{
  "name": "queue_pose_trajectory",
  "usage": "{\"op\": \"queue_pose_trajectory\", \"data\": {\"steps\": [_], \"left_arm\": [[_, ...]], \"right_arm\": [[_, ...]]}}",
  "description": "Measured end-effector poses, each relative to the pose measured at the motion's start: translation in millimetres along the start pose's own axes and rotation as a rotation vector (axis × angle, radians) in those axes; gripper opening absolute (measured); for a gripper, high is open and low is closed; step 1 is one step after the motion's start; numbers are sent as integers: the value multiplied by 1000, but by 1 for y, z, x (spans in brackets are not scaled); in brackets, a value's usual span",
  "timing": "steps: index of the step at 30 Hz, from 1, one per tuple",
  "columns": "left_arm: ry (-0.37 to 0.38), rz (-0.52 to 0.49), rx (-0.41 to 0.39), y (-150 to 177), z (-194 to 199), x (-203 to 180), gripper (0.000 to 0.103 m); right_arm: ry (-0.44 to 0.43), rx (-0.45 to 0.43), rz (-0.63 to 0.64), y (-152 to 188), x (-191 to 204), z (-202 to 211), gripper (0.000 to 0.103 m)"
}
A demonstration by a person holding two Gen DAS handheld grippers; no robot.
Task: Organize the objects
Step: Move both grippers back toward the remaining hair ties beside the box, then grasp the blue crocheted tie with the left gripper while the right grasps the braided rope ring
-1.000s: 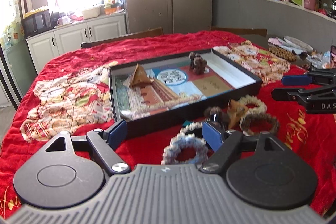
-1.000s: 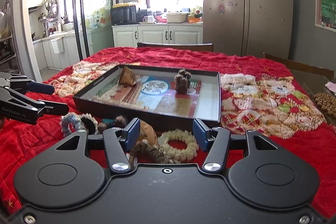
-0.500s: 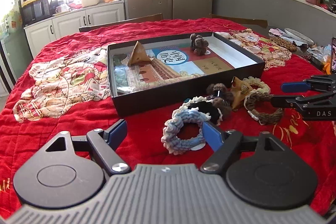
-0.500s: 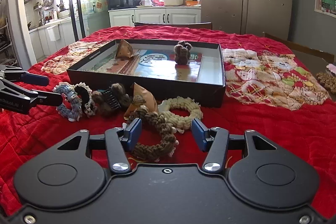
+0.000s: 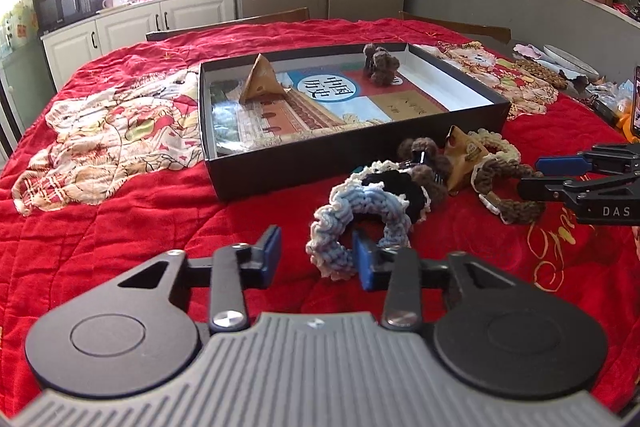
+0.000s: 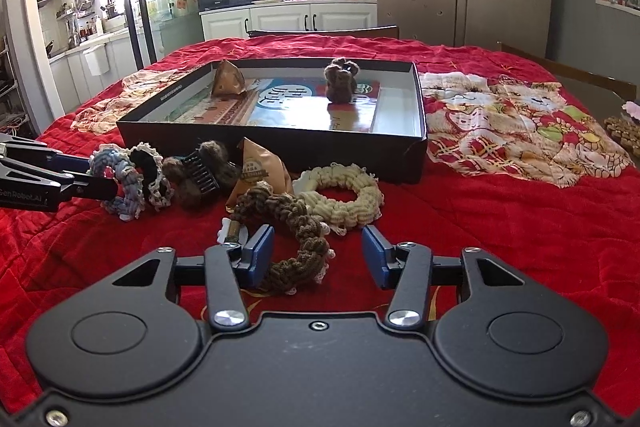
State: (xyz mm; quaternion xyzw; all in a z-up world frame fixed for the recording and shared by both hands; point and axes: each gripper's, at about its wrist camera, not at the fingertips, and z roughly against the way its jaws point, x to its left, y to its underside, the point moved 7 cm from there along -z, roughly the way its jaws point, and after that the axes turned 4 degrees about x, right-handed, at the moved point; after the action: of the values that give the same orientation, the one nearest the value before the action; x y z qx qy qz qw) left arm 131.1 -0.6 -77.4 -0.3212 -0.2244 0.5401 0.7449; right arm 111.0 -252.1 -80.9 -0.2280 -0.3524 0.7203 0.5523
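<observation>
The blue scrunchie lies just in front of the black box; its near rim is straddled by the closing left gripper, pads not yet pressing. The brown scrunchie is bracketed by the closing right gripper. A red quilted cloth in a kitchen is noted.

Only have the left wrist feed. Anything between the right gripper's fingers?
Observer: Yes. The near arc of the brown braided scrunchie lies between the fingers of the right gripper, and the jaws are closing.
Operator: Gripped yet?
Observer: No. One pad stands clear of the braid.
Operator: Cream one in the way?
Observer: No. The cream scrunchie lies beyond the fingertips, touching the brown one's far side.
</observation>
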Motion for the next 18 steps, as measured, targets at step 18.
{"op": "queue_pose_trajectory", "data": {"steps": [18], "left_arm": [[14, 4, -1, -1, 3, 1, 16]], "right_arm": [[-27, 34, -2, 5, 2, -7, 20]]}}
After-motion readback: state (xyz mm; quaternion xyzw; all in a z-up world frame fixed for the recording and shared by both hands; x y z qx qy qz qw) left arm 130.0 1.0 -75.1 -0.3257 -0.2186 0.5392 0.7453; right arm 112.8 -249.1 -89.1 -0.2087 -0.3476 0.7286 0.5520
